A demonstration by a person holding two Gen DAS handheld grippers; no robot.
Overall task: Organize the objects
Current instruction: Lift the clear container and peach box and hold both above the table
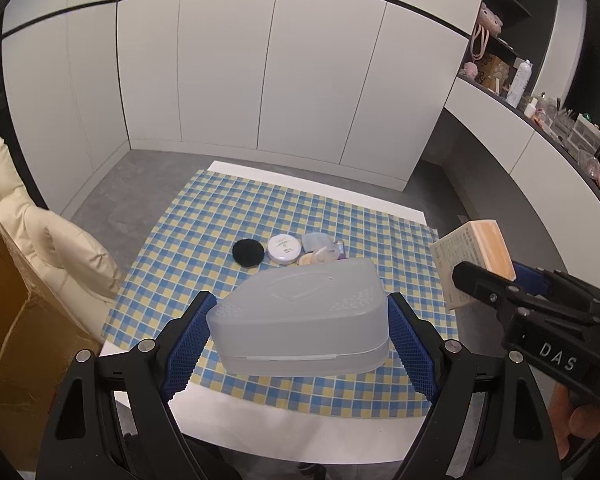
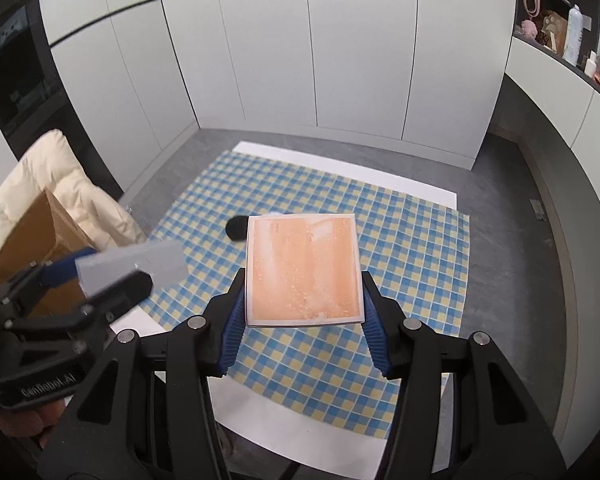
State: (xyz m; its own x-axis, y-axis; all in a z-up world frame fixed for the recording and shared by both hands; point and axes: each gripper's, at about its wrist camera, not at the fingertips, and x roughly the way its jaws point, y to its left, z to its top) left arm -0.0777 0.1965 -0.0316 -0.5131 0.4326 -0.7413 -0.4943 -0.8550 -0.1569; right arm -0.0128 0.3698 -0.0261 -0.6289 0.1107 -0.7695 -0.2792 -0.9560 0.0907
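Left wrist view: the left tongs [image 1: 300, 334] are clamped on a translucent grey lidded box [image 1: 300, 316], blue pads pressing its two ends, and the box is held clear above the checked cloth [image 1: 228, 216] that covers the table [image 1: 260, 428]. In the right wrist view the right tongs [image 2: 302, 316] are clamped on the sides of a flat peach-coloured box [image 2: 303, 270], also lifted off the cloth, its printed face up toward the camera. From the left view that peach box sits out at 3 o'clock, with small print on its side.

Left on the cloth, at 12 o'clock just beyond the grey box, is a tight cluster: a black round puff [image 1: 249, 253], a white round compact [image 1: 284, 248] and some small clear cases [image 1: 320, 246] whose details are too small to tell.

Judging by this, the step in hand is carrying, with both items lifted and neither placed. Where they belong is not shown. The next move calls for choosing clear patches of cloth, lowering each box level until it rests, and only then spreading the tongs, keeping away from the small cluster.
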